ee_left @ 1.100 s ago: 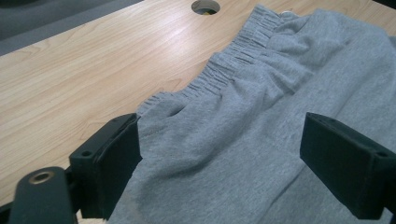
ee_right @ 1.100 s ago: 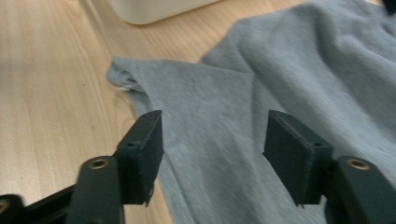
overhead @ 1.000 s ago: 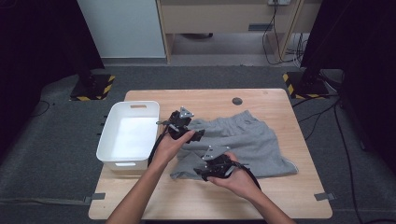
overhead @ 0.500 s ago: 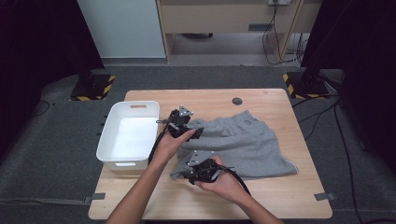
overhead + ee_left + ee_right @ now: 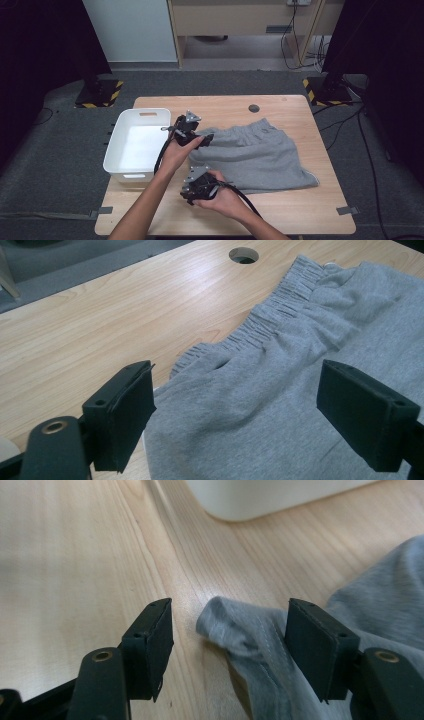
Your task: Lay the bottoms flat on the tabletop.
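Note:
Grey shorts [image 5: 255,155] lie spread on the wooden table [image 5: 280,215], waistband toward the far side. My left gripper [image 5: 202,140] hovers at the shorts' left waistband corner. In the left gripper view its jaws stand wide over the grey cloth [image 5: 280,355], and the left gripper [image 5: 235,415] is open. My right gripper [image 5: 192,184] sits low at the near left of the shorts. Its jaws have just been opening. In the right gripper view the hem corner [image 5: 235,625] lies loose between the pads of the right gripper [image 5: 230,645].
A white bin [image 5: 117,145] stands on the table's left side, close to both hands; its wall [image 5: 270,495] lies just beyond the right jaws. A round hole [image 5: 254,108] sits near the table's far edge. Dark floor surrounds the table.
My right hand has slid left along the near edge of the shorts to their left corner. The left hand has kept still.

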Motion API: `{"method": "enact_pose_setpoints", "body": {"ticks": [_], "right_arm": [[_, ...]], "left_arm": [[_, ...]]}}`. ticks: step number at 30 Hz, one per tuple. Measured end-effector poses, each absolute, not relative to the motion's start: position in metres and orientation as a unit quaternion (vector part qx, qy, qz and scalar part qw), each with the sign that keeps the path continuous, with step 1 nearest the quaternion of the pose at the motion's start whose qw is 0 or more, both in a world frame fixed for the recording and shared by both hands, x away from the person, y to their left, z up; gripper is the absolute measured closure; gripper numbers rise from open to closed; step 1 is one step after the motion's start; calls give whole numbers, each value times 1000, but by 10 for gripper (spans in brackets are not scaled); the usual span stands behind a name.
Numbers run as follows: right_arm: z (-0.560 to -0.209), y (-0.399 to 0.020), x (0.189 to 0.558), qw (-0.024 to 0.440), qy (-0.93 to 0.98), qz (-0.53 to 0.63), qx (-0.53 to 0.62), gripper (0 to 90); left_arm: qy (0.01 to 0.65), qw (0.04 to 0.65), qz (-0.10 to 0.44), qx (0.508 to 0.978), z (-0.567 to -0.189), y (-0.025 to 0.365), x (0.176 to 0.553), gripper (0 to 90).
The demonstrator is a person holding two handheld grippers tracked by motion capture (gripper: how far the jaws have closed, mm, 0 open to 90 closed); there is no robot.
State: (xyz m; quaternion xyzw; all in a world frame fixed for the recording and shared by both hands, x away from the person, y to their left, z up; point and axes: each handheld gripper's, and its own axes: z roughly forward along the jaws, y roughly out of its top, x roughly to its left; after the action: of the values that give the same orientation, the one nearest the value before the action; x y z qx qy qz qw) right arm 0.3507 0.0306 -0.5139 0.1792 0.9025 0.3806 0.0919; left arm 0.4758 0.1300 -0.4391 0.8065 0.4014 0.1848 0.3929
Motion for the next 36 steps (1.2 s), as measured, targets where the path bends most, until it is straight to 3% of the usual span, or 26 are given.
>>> {"method": "enact_pose_setpoints", "body": {"ticks": [5,8,13,16,24,36], "right_arm": [[-524,39,352,98,911,358,179,396],[-524,37,352,104,912,356,178,465],[-523,29,354,111,911,354,182,712],[-521,24,357,103,911,356,181,798],[-511,-15,353,98,900,373,202,819],[-515,-43,355,105,903,358,214,822]], "left_arm": [[400,392,187,807,-438,131,475,145],[398,394,186,807,-437,131,474,145],[398,397,178,808,-438,128,475,145],[399,398,174,808,-439,126,475,144],[400,382,176,814,-448,113,484,168],[420,352,204,811,-469,110,498,489]]}}
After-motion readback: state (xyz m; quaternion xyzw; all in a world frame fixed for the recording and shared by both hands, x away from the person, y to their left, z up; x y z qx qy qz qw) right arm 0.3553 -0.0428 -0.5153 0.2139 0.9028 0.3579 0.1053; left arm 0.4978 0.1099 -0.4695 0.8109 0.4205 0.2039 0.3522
